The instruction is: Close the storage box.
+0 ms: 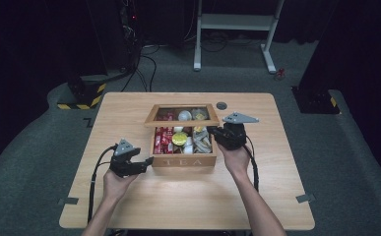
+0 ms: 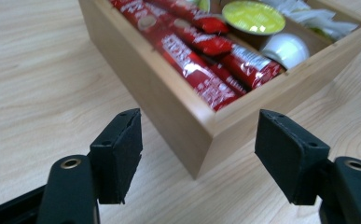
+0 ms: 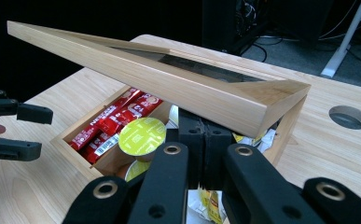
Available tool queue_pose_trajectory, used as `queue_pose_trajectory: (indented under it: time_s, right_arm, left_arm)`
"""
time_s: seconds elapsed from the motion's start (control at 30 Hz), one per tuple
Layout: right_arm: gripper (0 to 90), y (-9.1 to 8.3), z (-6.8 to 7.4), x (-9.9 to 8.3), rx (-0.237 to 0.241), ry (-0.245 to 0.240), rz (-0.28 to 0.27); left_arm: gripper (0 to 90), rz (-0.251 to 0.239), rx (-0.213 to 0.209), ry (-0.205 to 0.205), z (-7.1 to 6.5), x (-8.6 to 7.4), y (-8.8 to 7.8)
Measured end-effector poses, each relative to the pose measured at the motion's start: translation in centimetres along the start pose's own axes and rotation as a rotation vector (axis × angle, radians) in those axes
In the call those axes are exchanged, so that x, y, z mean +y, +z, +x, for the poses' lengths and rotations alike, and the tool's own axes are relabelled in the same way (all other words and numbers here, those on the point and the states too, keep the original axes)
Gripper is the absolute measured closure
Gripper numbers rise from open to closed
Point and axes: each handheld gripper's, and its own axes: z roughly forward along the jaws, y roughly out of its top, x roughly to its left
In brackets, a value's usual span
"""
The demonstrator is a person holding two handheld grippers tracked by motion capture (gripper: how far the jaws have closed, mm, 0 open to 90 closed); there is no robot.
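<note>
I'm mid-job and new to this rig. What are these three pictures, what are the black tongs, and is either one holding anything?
A person holds a pair of black tongs in each hand. The high view looks down on the wooden table. There sits a tea box, its glass lid propped partly open, with red sachets, a yellow-topped capsule and a white capsule inside. The other two views ride on the tongs. The left tongs are open, straddling the box's near corner without touching. The right tongs are closed just under the lid's front edge; nothing visible is clamped between them.
</note>
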Motion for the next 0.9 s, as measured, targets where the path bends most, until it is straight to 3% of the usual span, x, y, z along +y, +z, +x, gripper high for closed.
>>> queue_pose_trajectory:
  time_s: [0.47, 0.9]
  right_arm:
    - [89.0, 0.0, -0.1, 0.3, 0.004, 0.018, -0.005]
    - [88.6, 0.1, -0.4, 1.3, 0.003, 0.02, -0.009]
  left_arm:
    - [33.7, -0.006, -0.025, 0.049, -1.1, 2.4, 1.0]
    - [33.1, -0.012, -0.056, 0.069, -2.1, 4.0, 2.3]
